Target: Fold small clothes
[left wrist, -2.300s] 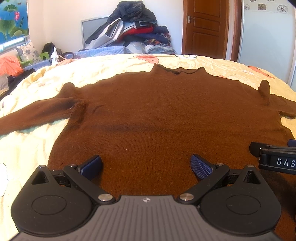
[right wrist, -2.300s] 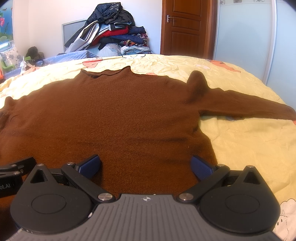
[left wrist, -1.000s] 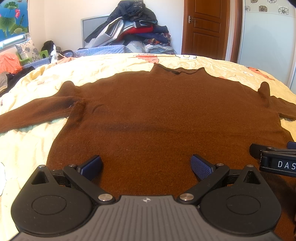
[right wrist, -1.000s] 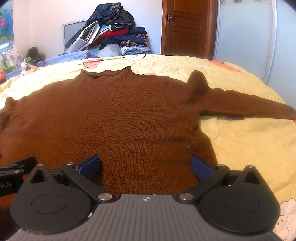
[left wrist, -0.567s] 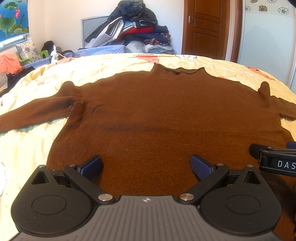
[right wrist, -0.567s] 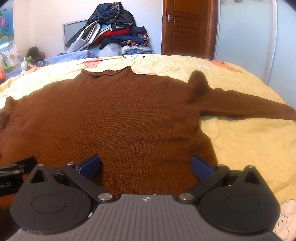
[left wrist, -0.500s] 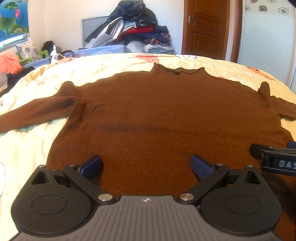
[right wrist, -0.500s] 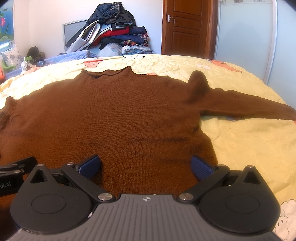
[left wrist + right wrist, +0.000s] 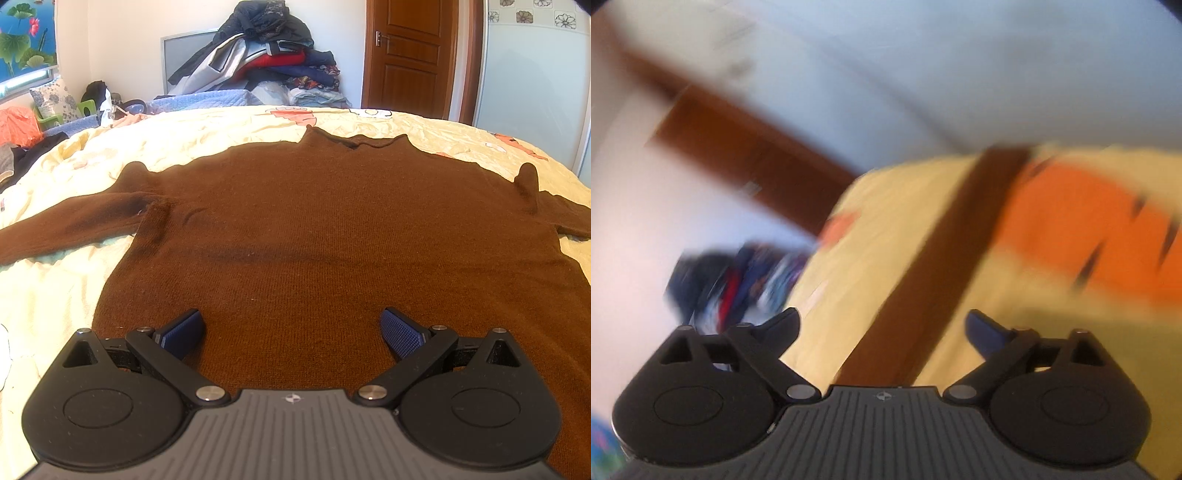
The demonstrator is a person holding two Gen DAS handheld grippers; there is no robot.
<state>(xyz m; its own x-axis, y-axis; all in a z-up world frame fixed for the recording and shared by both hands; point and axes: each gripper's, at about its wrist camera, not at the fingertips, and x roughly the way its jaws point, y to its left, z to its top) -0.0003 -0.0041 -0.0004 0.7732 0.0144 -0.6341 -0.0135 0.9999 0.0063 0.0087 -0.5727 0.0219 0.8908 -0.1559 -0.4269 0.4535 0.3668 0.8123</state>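
A brown knit sweater (image 9: 314, 229) lies flat and spread out on the yellow bed sheet (image 9: 55, 288), collar far, both sleeves stretched sideways. My left gripper (image 9: 291, 326) is open and empty, low over the sweater's near hem. The right wrist view is blurred and tilted. My right gripper (image 9: 882, 326) is open and empty over the sweater's right sleeve (image 9: 945, 258), which runs away from me across the sheet.
A heap of clothes (image 9: 266, 62) is piled beyond the bed's far edge. A wooden door (image 9: 410, 55) stands at the back right. An orange tiger print (image 9: 1082, 236) is on the sheet by the sleeve. Cushions and bags (image 9: 48, 107) sit at far left.
My right gripper has swung fast to the right, out of the left wrist view, and now faces along the right sleeve. The left gripper and the sweater have stayed still.
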